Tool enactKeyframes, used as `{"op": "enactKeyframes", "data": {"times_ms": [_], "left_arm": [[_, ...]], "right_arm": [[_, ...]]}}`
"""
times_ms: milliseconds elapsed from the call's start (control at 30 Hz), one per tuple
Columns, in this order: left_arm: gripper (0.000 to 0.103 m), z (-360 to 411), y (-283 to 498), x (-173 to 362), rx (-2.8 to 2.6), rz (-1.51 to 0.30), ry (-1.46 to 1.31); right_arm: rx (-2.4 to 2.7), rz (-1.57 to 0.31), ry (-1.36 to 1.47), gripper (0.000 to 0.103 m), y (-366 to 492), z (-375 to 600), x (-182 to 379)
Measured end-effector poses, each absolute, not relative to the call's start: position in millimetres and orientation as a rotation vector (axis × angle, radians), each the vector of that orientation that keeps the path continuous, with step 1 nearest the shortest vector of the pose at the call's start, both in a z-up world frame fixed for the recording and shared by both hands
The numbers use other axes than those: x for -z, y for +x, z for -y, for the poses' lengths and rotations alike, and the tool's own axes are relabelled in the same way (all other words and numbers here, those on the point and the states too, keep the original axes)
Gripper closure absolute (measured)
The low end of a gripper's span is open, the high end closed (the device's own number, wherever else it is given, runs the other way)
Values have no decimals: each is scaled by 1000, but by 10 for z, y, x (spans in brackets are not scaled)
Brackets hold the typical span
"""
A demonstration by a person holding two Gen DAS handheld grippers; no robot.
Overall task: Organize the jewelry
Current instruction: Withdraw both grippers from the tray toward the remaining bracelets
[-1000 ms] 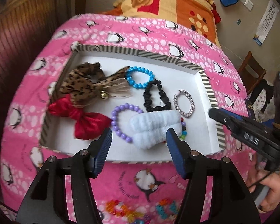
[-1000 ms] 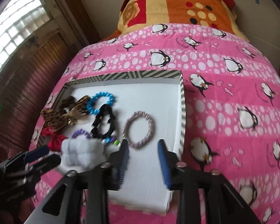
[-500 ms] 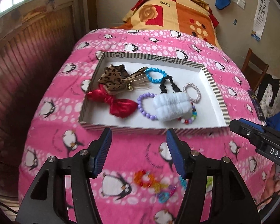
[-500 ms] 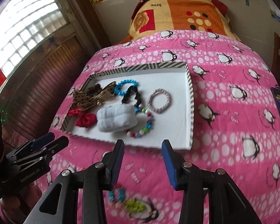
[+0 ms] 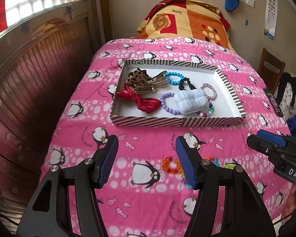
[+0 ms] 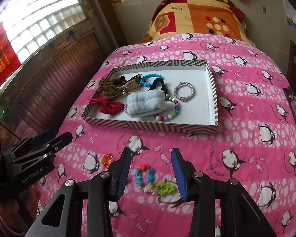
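Observation:
A striped box (image 5: 175, 121) with a white floor sits on the pink penguin blanket; its near wall (image 6: 148, 125) also faces the right wrist view. It holds a leopard bow (image 5: 139, 79), a red bow (image 5: 142, 100), a white fluffy scrunchie (image 5: 191, 100), a silver bracelet (image 6: 183, 90) and several bead bracelets. My left gripper (image 5: 146, 140) hangs open and empty over the blanket, short of the box. An orange bead bracelet (image 5: 169, 165) lies by its right finger. My right gripper (image 6: 151, 151) is open above a blue bracelet (image 6: 145, 174) and a green one (image 6: 165, 187), touching neither.
A wooden panelled wall (image 5: 39, 69) runs along the bed's left side. A folded orange blanket (image 5: 185, 19) lies at the head. A dark phone (image 6: 295, 108) rests on the bed's right side, with a chair (image 5: 270, 67) beyond it. A hand (image 6: 9, 207) holds the left gripper.
Both grippers have drawn back from over the box toward the bed's near end. The box now looks farther off, and loose bracelets on the blanket have come into view.

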State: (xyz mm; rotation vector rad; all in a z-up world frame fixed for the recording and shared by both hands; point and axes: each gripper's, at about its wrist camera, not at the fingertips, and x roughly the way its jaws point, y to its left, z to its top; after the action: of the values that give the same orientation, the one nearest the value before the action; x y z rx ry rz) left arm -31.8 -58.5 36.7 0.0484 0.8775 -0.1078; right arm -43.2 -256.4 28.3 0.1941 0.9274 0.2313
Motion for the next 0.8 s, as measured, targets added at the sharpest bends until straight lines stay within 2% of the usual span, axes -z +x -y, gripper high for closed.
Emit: {"op": "enactKeyframes", "data": {"times_ms": [800], "left_arm": [[43,527,-523,-399,98,-867,59]], "right_arm": [[-223,-934,144,62,-738,2431,-324]]}}
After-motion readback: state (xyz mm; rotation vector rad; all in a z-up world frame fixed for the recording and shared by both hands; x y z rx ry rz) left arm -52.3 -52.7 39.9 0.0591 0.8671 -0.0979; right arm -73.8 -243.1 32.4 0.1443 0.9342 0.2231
